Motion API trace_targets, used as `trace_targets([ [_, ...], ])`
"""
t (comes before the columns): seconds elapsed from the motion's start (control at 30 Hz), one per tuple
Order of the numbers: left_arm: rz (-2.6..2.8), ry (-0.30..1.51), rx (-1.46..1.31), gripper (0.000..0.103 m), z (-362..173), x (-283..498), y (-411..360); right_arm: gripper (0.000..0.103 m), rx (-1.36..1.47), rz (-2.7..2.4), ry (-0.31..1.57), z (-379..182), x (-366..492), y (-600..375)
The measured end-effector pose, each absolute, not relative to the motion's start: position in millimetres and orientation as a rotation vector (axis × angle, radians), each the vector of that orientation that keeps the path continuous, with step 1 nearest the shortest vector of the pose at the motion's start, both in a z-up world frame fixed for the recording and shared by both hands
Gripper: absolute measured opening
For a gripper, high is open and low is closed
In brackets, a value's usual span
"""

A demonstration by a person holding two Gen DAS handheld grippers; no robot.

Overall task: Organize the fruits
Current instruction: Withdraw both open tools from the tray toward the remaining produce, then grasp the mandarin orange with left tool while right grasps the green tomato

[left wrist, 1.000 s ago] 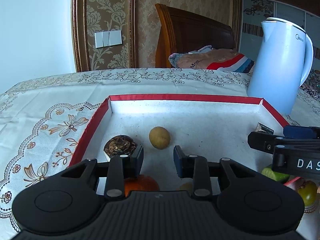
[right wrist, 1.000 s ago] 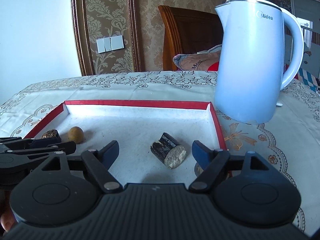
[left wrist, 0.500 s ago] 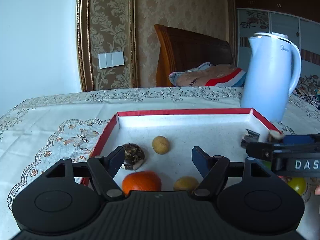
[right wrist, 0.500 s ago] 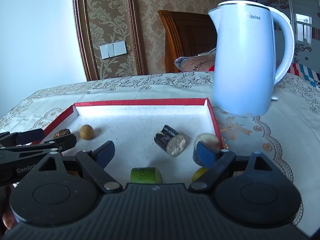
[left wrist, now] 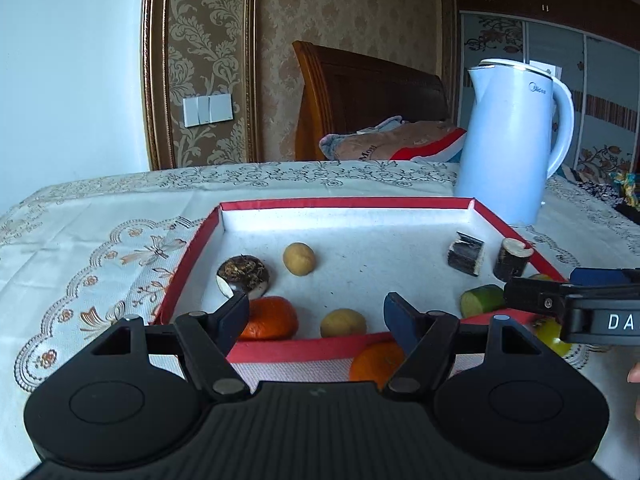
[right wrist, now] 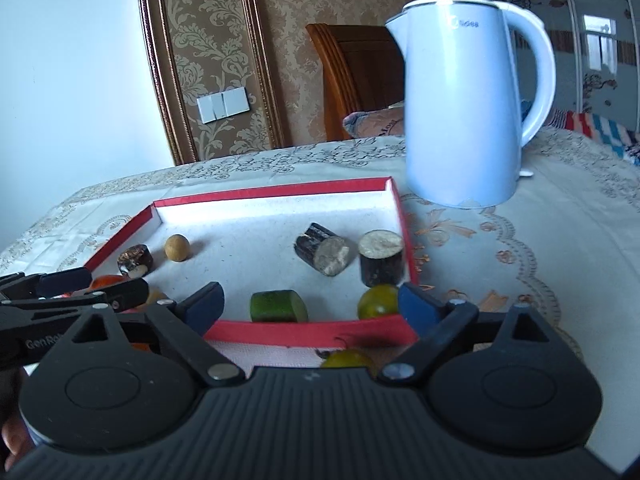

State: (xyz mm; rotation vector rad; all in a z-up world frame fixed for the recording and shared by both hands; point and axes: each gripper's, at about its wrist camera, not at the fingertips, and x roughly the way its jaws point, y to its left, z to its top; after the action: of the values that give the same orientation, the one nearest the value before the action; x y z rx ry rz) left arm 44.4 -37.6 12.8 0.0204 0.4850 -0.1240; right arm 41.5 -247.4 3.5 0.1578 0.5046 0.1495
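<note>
Retreat marks the change — both wrist views now sit higher and farther back than a second ago, so the red-rimmed tray shows whole at mid-frame. Left gripper and right gripper gape, released, empty. Inside lie a glossy tangerine, rough sugarcane stubs, smooth longans; a second tangerine waits outside, lower centre — sorting looks unfinished.

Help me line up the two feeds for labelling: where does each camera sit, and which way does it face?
Left wrist: rides the left gripper, facing forward over the near-left part of the red tray; its own open fingers and the right gripper show.
Right wrist: rides the right gripper, facing the tray's near-right part and the kettle; its open fingers and the left gripper show.
Shared: tray, kettle, green cut piece, both dark log pieces.
</note>
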Motion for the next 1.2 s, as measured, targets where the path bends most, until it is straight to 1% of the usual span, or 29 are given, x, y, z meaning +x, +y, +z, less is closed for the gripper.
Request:
trace_targets([
  [0.13,-0.166,0.482,0.014,0.074,12,31,-39,0.095,0.183,0.163,0.471,7,14,-263],
  [0.23,-0.192,0.482,0.042,0.074,10,24,-45,0.099,0.135,0.14,0.444,7,-7,-272],
  [0.3,-0.213,0.481,0.064,0.074,9,22,-50,0.099,0.111,0.124,0.44,5,-15,-278],
  [0.47,-0.22,0.508,0.105,0.074,3,23,-58,0.099,0.126,0.138,0.497,-6,-12,-283],
  [0.57,-0.207,0.527,0.106,0.074,0,23,-57,0.097,0.105,0.151,0.509,-9,-9,-276],
  [0.63,-0.21,0.548,0.107,0.074,-2,26,-57,0.092,0.092,0.15,0.51,-9,-7,-272],
  [0.77,-0.21,0.576,0.106,0.074,-6,30,-57,0.087,0.069,0.155,0.548,-11,5,-266],
  [0.87,-0.208,0.601,0.088,0.074,-9,36,-55,0.08,0.052,0.155,0.567,-13,14,-262],
  [0.93,-0.2,0.609,0.074,0.074,-9,38,-54,0.069,0.037,0.16,0.578,-13,18,-258],
  [1.03,-0.209,0.619,0.065,0.074,-10,39,-53,0.061,0.02,0.167,0.608,-16,23,-253],
  [1.07,-0.211,0.613,0.069,0.072,-10,38,-53,0.059,0.018,0.169,0.612,-16,24,-252],
  [1.1,-0.217,0.61,0.074,0.067,-9,37,-54,0.056,0.019,0.171,0.614,-16,24,-252],
  [1.17,-0.231,0.609,0.085,0.063,-10,36,-57,0.051,0.019,0.178,0.62,-17,25,-252],
  [1.2,-0.238,0.611,0.092,0.058,-10,36,-59,0.046,0.016,0.179,0.625,-17,26,-251],
])
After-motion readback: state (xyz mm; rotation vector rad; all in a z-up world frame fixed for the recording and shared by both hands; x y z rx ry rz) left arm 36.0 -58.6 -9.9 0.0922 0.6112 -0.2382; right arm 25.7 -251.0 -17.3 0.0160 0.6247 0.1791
